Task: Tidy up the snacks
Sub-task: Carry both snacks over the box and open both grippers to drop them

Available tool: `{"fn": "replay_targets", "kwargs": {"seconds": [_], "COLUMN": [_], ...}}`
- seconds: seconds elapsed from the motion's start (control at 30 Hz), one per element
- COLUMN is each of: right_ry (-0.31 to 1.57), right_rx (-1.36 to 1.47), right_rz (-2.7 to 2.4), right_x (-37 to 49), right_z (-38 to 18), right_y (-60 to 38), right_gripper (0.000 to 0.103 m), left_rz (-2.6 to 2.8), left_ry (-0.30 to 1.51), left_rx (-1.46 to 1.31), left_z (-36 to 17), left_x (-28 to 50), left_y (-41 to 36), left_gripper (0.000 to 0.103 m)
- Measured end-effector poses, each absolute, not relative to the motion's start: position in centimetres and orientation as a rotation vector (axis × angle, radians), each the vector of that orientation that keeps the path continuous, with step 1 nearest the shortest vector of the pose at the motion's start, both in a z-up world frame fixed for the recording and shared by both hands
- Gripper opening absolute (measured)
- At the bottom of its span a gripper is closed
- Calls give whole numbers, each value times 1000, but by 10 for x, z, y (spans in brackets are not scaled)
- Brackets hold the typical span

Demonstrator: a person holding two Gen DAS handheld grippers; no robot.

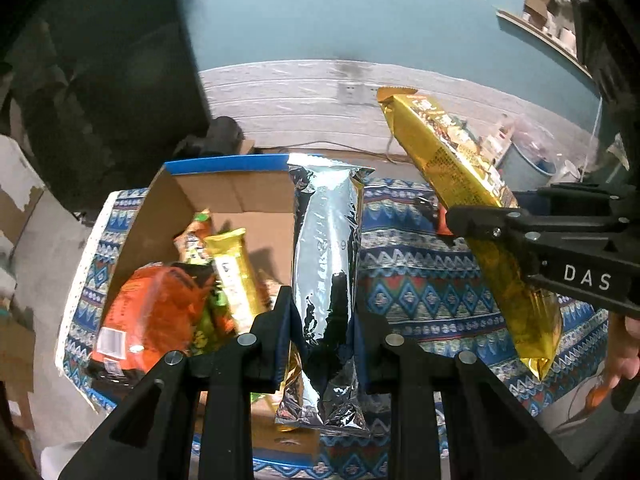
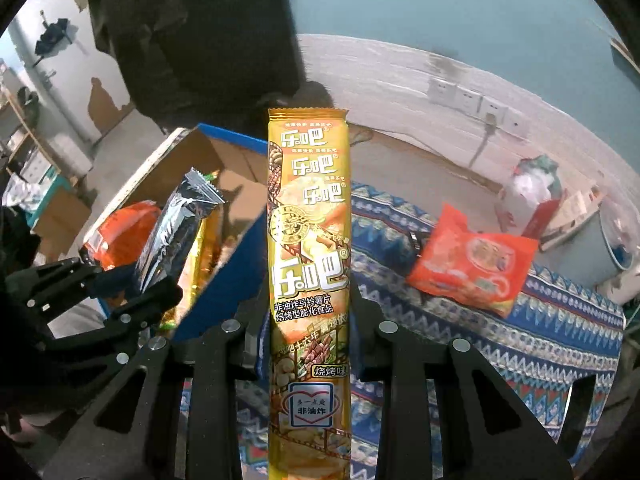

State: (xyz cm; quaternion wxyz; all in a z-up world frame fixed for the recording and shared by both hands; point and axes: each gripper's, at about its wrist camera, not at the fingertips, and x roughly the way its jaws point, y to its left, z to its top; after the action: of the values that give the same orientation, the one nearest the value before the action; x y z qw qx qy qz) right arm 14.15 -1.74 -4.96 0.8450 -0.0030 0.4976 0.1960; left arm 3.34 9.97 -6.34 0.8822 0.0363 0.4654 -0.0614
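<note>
Snacks are mid-transfer: your left gripper (image 1: 322,320) clamps the silver pack (image 1: 326,264) above the cardboard box (image 1: 224,192); your right gripper (image 2: 310,320) grips the gold pack (image 2: 310,240). Lower both in next.

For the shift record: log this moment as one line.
left tool: shut on silver packet | right tool: shut on gold packet | cardboard box: holds snacks | orange packet: on cloth
</note>
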Motion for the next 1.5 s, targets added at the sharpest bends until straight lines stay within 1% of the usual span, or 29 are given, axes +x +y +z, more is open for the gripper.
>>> {"fn": "replay_targets", "kwargs": {"seconds": [0.53,0.7,0.77,0.8,0.83,0.9,1.0,1.03,1.13,1.4,1.47,1.5], "right_ry": [1110,1144,1156,1163,1167,1173,1180,1183,1193,1224,1236,1240], "right_rx": [7,13,23,28,29,28,40,46,62,85,87,88], "right_rz": [504,519,522,524,525,528,534,536,536,540,553,557], "right_x": [174,183,187,190,192,197,201,202,207,216,217,217], "right_z": [-60,-68,-71,-72,-74,-75,-76,-77,-79,-89,-90,-91], "right_y": [58,77,83,87,90,97,105,106,114,134,138,139], "right_gripper": [28,28,28,28,28,28,28,28,28,29,30,35], "left_rz": [-9,24,50,59,69,84,109,118,134,166,172,174], "left_ry": [1008,1040,1057,1065,1074,1073,1057,1046,1027,1033,1034,1034], "left_rx": [-40,-90,-99,-102,-107,-115,-108,-105,-99,-94,-98,-101], "left_z": [-72,-82,-90,-92,-94,-95,-87,-83,-75,-74,-75,-75], "left_x": [53,63,66,68,69,68,67,66,65,66,67,68], "left_y": [176,198,205,208,210,214,218,219,225,238,240,241], "left_gripper": [27,27,29,35,47,59,71,73,74,74,74,74]}}
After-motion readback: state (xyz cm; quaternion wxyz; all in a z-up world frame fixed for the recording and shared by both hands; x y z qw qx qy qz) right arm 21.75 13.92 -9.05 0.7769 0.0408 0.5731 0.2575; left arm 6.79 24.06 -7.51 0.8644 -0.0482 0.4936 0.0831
